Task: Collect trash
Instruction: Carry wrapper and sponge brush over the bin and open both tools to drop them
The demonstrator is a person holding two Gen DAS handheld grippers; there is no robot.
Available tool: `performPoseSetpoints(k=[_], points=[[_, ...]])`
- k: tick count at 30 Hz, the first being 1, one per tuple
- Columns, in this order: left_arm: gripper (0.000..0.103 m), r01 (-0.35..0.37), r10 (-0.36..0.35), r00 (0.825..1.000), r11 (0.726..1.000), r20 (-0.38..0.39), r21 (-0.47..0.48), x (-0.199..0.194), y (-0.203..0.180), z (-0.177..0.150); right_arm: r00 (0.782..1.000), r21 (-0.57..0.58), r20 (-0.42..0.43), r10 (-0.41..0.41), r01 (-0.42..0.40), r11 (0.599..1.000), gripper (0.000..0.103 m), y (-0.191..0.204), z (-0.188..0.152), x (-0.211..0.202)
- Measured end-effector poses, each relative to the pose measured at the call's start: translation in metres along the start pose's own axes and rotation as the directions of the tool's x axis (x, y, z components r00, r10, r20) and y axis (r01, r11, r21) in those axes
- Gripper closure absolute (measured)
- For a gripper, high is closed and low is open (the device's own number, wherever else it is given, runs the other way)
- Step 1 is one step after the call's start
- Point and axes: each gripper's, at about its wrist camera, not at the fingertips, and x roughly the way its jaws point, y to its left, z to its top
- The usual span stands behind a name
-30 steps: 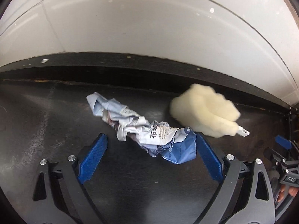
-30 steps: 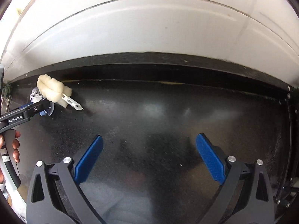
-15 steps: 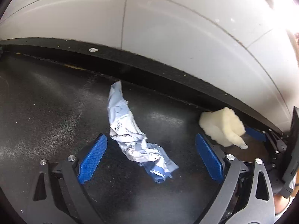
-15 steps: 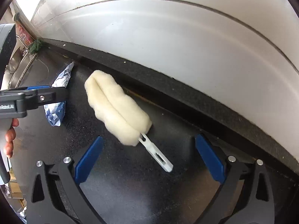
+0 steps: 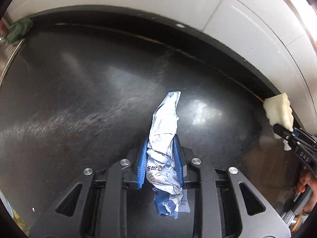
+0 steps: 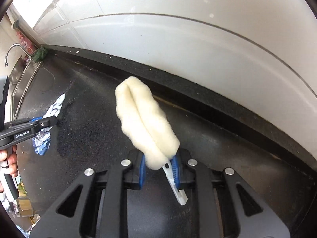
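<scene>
On black counter (image 5: pixel 83 91) | left tongs (image 5: pixel 160 159) closing on crumpled wrapper (image 5: pixel 164 138) | right tongs (image 6: pixel 159 167) closing on fluffy duster (image 6: pixel 142 119)

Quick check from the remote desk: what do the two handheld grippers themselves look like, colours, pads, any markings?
Both match: the left gripper and right gripper have matte black angular linkage arms with triangular cut-outs, silver round pivot bolts and ribbed blue pads. Seen side-on, one finger reads "GenRobot.AI" in white, the other "DAS". A grey pistol handle shows. No cables or sleeves visible.
</scene>
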Motion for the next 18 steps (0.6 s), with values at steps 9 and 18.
performPoseSetpoints(k=[9, 18], points=[[0.079, -0.100, 0.111, 0.990, 0.986, 0.083, -0.132, -0.080, 0.091, -0.066, 0.998, 0.011, 0.067, -0.014, 0.013, 1.000, 0.081, 0.032, -0.023, -0.047], [0.079, -0.192, 0.254, 0.960, 0.902, 0.115, -0.386, -0.167, 0.234, -0.175, 0.991, -0.287, 0.052, 0.120, -0.101, 0.953, 0.081, 0.201, -0.022, -0.044]])
